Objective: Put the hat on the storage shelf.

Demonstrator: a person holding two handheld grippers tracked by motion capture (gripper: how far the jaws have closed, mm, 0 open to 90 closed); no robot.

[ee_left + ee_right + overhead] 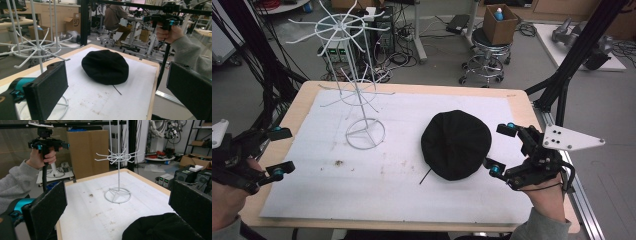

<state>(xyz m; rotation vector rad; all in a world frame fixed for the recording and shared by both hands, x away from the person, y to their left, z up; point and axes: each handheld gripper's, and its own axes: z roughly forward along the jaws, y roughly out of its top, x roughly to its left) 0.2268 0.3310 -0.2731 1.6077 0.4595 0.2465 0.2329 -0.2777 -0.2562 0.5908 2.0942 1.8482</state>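
Black beret (pixel 456 144): lying near tabletop's right edge, right gripper (pixel 502 149) hovering beside it, jaws released, empty; risking soft cloth slipping, or snagging white wire rack (pixel 362 90); left gripper (pixel 281 150) waiting released

The black hat (pixel 162 227) is cut off by the bottom edge in the right gripper view. In the high view, the left gripper (pixel 272 152) runs off the left edge.

Your wooden tabletop (pixel 302 105) carries a white foam sheet (pixel 402 190), stained in spots. On the sheet, a black cap (pixel 456 144) lies right of centre, and a white wire rack (pixel 365 133) stands far left, well apart from the cap.
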